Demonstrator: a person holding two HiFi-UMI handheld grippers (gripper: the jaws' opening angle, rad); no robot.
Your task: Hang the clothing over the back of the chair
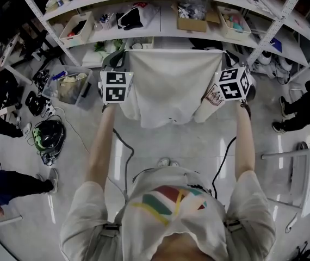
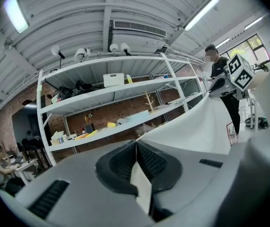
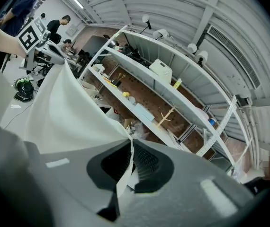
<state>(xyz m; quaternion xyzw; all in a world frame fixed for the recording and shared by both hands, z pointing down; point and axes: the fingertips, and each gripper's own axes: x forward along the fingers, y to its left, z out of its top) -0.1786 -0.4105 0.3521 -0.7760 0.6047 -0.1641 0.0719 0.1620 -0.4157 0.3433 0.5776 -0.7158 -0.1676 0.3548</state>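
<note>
While both arms reach out front, the white T-shirt [image 1: 168, 86] hangs spread in the air between the two grippers, just in front of the white metal shelf rack [image 1: 160, 20]. It's plain off-white, pulled fairly flat along its top edge with soft folds further down. There's a small printed graphic [image 1: 216, 95] near its lower right corner.

The left gripper [image 2: 136, 148] has its jaws closed tight on a fold of the shirt, and you can see the cloth pinched between the black ribbed pads. The right gripper [image 3: 130, 148] looks the same, clamped right down on the fabric at the other end.

As for containers, there's a clear plastic bin [image 1: 70, 86] on the floor by the left end of the rack, full of crumpled beige stuff. A cardboard box [image 1: 192, 16] sits mid-shelf with a grey-white jumble I can't make out. A white tray [image 1: 78, 29] holds something dark at the left end of the shelf. Another bin [image 1: 232, 22] toward the right end has teal and pink bits in it.

The floor [image 1: 171, 140] is glossy light grey, with a cable trailing across it and a helmet [image 1: 49, 135] lying off to the left. Behind the rack there's a brick wall [image 2: 125, 109], and other people stand around the edges of the room.
</note>
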